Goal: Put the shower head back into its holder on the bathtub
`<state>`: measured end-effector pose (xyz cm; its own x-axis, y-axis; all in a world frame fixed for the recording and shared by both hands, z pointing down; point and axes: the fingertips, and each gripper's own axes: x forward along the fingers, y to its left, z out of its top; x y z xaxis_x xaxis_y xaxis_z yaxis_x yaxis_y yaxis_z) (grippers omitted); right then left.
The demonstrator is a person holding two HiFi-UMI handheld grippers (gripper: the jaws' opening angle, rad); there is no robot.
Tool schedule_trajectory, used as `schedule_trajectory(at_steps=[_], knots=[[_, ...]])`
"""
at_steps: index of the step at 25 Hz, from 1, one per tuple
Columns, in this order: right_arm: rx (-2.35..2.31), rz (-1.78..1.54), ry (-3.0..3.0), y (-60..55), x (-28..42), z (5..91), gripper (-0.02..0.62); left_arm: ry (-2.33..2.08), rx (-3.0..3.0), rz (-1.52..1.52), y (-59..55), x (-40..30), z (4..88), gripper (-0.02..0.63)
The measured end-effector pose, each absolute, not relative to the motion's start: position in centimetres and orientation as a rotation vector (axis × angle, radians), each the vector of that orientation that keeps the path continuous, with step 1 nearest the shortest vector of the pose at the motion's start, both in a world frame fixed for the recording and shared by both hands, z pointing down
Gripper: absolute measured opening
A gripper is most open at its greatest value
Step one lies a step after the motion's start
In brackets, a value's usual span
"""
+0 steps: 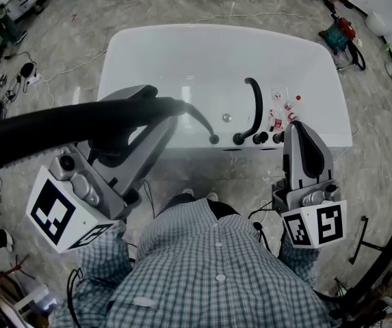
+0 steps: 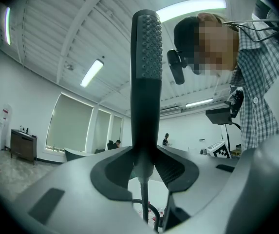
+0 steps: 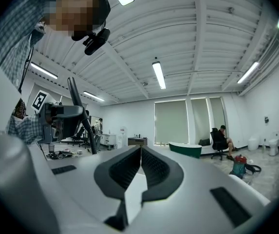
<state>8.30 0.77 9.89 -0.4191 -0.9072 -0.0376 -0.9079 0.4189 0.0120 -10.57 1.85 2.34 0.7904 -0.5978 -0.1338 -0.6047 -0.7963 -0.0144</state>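
Observation:
The black shower head [image 1: 66, 125] is a long wand lying across my left gripper [image 1: 156, 101], which is shut on its handle near the hose end. In the left gripper view the shower head [image 2: 146, 57] stands upright between the pads, nozzle studs facing right, and its thin hose [image 2: 144, 201] drops below. The hose [image 1: 199, 118] curves down to a fitting on the white bathtub [image 1: 148, 53] near rim. My right gripper [image 1: 297, 125] is shut with nothing in it, hovering over the tub's near right rim by the black knobs [image 1: 260, 138]. I cannot make out the holder.
A black arched faucet [image 1: 254, 104] rises from the tub's near rim, with small red-and-white items [image 1: 284, 106] beside it. Cables and clutter lie on the floor around the tub. A red vacuum [image 3: 240, 165] and a seated person [image 3: 223, 139] are far off.

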Motion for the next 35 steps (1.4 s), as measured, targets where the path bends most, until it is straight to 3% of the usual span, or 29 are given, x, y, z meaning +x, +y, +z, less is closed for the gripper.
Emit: schedule_trajectory(at_steps=[35], knots=[[-1.776, -0.012, 2.626, 0.9, 9.4, 11.8, 0.018, 0.962, -3.031, 0.156, 0.4, -9.6, 5.6, 0.141]])
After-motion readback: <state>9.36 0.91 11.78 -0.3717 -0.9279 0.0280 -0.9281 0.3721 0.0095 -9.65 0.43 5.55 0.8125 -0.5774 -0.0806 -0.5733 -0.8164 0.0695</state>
